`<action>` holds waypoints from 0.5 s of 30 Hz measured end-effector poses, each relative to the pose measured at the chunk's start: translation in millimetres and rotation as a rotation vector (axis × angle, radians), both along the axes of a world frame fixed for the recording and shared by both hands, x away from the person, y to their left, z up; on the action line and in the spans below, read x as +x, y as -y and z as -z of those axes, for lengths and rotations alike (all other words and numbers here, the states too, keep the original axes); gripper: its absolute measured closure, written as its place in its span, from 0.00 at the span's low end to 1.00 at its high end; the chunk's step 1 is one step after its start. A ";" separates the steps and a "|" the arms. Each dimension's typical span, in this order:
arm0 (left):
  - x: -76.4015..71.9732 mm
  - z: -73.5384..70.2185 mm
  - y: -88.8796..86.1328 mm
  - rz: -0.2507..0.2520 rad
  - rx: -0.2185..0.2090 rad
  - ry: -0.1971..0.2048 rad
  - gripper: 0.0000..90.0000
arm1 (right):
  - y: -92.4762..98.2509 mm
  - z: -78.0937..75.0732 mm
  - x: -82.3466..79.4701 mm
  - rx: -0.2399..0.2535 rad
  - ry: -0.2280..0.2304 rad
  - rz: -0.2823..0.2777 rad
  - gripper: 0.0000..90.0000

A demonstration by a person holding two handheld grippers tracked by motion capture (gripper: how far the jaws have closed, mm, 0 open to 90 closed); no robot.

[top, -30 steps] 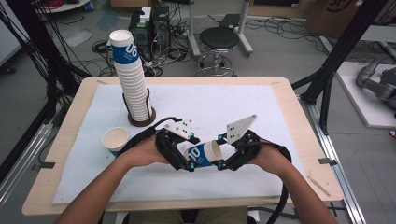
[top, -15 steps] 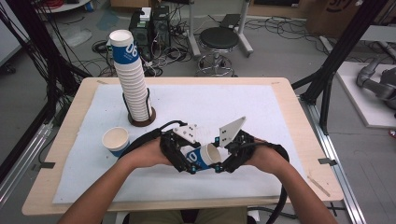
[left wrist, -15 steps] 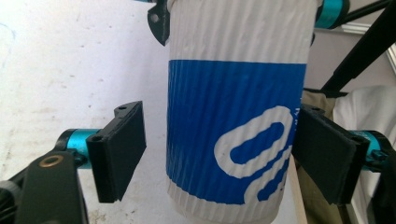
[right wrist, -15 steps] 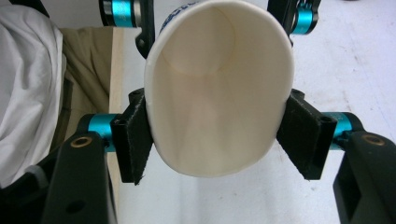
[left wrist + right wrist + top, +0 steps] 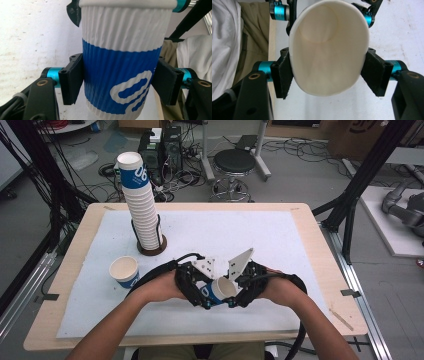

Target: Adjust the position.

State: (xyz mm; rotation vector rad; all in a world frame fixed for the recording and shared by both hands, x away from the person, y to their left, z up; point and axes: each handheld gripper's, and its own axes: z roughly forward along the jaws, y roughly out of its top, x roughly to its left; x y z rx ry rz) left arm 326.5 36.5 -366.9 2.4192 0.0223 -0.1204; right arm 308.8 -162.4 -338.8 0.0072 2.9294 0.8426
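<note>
A ribbed white paper cup with a blue band lies on its side just above the mat, held between both grippers at the table's front centre. My left gripper has just been closing, and its pads now press the blue band from both sides, as the left gripper shows in its own view. My right gripper grips the cup near its open mouth. The right gripper has just been opening slightly, but the rim is still squeezed oval between its pads.
A tall stack of matching cups stands in a round holder at the back left. One upright cup sits left of my hands. A white mat covers the wooden table. Stools, cables and frames lie beyond.
The left gripper's jaws have closed onto the cup that the right gripper was holding. Both hands have stayed almost in place.
</note>
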 end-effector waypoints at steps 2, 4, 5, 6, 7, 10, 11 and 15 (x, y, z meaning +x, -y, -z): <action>0.3 1.4 -0.3 0.004 -0.009 0.001 0.35 | 0.2 0.2 0.0 -0.001 -0.005 0.001 0.36; -0.2 2.5 -0.6 0.002 -0.017 0.000 0.35 | 0.5 -0.1 0.1 -0.004 -0.008 0.004 0.35; -0.3 3.0 -1.0 0.001 -0.026 0.000 0.35 | 0.6 0.0 0.0 -0.001 -0.015 0.006 0.34; -0.6 3.7 -1.4 -0.001 -0.040 -0.001 0.35 | 0.8 -0.3 0.5 0.002 -0.015 0.006 0.33; -0.7 4.0 -2.3 -0.001 -0.049 -0.002 0.34 | 1.3 -0.8 1.0 0.006 -0.017 0.007 0.32; -1.2 5.4 -6.4 -0.020 -0.109 -0.008 0.33 | 4.2 -1.9 2.4 0.061 -0.035 0.027 0.26; -1.3 6.2 -7.7 -0.027 -0.133 -0.009 0.32 | 5.8 -2.4 2.5 0.094 -0.048 0.039 0.25; -1.5 10.9 -12.7 -0.047 -0.181 -0.015 0.32 | 15.3 -7.0 5.1 0.228 -0.078 0.064 0.23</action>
